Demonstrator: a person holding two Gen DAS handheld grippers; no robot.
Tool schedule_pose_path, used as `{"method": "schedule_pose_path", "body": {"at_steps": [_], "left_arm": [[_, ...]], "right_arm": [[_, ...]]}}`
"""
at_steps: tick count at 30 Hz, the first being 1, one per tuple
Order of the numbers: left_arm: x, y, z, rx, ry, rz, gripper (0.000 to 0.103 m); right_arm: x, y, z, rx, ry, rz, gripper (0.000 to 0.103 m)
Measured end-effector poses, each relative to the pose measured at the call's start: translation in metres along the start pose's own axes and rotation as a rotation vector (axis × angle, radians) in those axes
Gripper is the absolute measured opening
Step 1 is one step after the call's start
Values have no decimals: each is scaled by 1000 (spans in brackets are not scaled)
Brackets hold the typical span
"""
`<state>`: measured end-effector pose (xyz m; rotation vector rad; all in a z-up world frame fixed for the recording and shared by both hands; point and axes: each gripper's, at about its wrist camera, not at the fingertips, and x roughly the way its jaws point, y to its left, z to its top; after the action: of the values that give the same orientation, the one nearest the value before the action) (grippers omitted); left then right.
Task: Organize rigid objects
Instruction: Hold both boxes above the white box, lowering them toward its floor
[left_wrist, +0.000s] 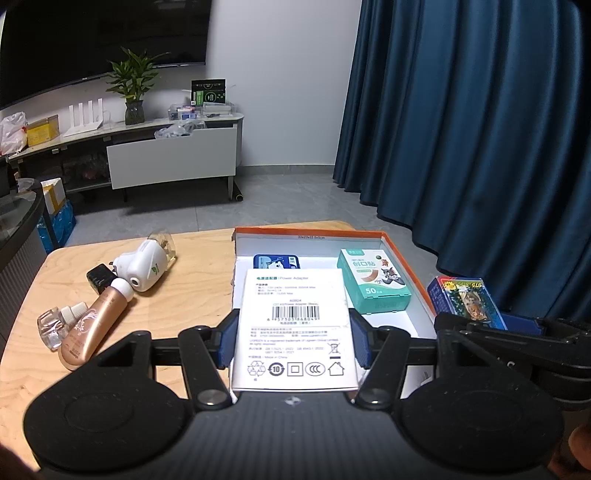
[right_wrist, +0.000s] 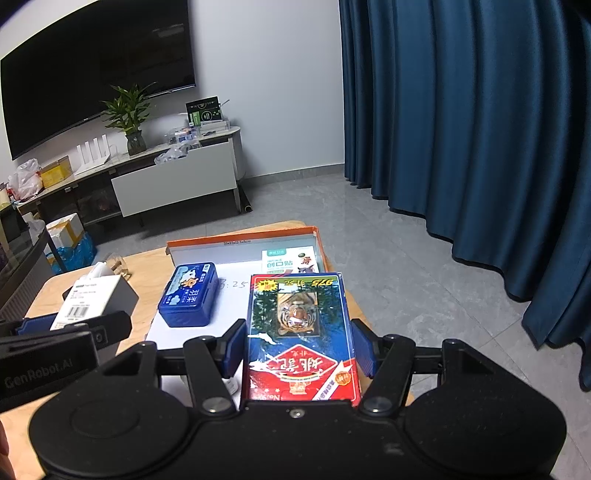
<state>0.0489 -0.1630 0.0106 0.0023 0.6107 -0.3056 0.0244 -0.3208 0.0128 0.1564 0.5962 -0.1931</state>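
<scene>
My left gripper (left_wrist: 293, 338) is shut on a white power adapter box (left_wrist: 295, 325), held over the near part of the orange-rimmed white tray (left_wrist: 406, 258). My right gripper (right_wrist: 299, 350) is shut on a red and blue playing-card box (right_wrist: 299, 332), held over the tray's right side (right_wrist: 319, 243). In the tray lie a blue tin (right_wrist: 190, 299) and a teal plaster box (left_wrist: 373, 282). The card box also shows at the right of the left wrist view (left_wrist: 465, 301). The adapter box also shows at the left of the right wrist view (right_wrist: 88, 299).
On the wooden table (left_wrist: 184, 288) left of the tray lie a white plug-in diffuser (left_wrist: 146, 269), a black charger (left_wrist: 98, 278), a rose-gold tube (left_wrist: 94, 325) and a small clear bottle (left_wrist: 55, 325). Blue curtains (left_wrist: 480, 147) hang at right. A TV cabinet (left_wrist: 170, 155) stands behind.
</scene>
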Motion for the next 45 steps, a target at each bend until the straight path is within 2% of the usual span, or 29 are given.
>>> {"method": "schedule_pose_path", "body": {"at_steps": [29, 45], "left_arm": [[21, 7, 12, -1, 45, 3, 60], [35, 7, 9, 4, 81, 2, 60]], "right_arm": [[15, 0, -1, 4, 17, 5, 71], [35, 3, 1, 11, 62, 24, 71]]}}
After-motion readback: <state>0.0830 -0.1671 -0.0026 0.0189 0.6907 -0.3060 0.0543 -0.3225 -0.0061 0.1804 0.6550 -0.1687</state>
